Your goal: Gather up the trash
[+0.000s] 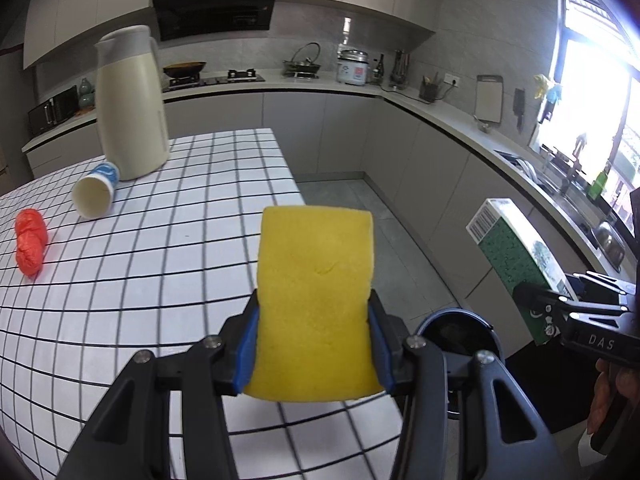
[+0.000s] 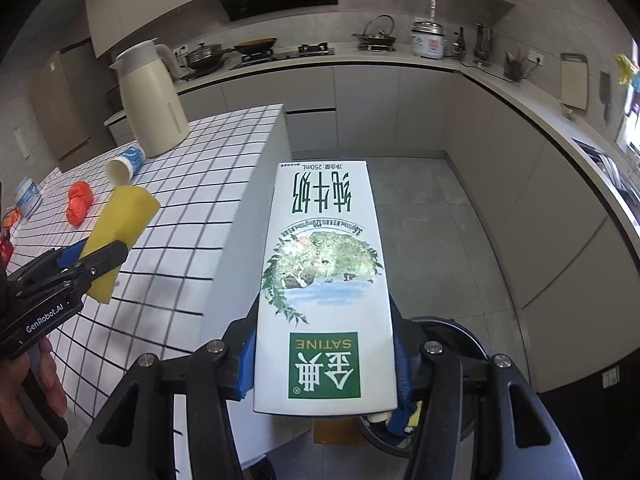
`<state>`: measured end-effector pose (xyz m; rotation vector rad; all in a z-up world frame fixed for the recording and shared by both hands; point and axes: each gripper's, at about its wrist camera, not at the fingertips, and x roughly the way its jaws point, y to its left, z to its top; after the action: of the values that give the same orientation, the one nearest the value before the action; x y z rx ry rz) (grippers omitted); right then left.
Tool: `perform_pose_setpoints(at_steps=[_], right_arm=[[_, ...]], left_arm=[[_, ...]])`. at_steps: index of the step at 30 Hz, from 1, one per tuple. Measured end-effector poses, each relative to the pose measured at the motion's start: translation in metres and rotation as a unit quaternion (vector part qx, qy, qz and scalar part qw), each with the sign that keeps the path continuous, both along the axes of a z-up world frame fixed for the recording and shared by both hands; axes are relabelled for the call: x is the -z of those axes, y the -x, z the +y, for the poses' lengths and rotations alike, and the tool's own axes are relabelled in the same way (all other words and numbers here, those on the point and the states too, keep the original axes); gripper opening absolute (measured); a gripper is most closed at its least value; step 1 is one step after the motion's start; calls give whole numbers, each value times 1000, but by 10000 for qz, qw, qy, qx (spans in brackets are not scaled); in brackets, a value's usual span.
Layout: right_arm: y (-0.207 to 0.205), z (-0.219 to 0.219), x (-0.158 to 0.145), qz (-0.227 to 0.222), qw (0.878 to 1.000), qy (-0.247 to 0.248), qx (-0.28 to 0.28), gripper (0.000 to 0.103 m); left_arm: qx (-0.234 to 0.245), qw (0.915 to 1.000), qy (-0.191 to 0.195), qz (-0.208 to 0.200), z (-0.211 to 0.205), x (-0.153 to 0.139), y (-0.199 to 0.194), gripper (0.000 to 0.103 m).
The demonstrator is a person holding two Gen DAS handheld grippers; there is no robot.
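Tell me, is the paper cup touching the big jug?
Cannot tell. In the left wrist view the tipped paper cup lies right against the base of the jug, but no clear contact or gap shows there.

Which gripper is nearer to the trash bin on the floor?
Right. The right gripper, shut on the milk carton, hangs just above the trash bin. The left gripper, shut on the yellow sponge, is over the table edge, beside the bin.

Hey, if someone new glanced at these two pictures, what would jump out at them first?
A yellow sponge fills the left view, clamped in the left tool above the checked table's edge. In the right view an upside-down milk carton is gripped by the right tool over a dark bin on the floor.
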<state>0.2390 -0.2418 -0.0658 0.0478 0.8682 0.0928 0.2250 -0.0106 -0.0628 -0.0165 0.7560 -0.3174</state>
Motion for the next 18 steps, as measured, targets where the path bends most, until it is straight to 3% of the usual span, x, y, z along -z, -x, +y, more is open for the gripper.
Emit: perform_pose_setpoints(at_steps=[18], right_arm=[[64, -97, 21, 230, 9972, -6, 705, 55]], left_arm=[[707, 9972, -8, 239, -86, 19, 25, 49]])
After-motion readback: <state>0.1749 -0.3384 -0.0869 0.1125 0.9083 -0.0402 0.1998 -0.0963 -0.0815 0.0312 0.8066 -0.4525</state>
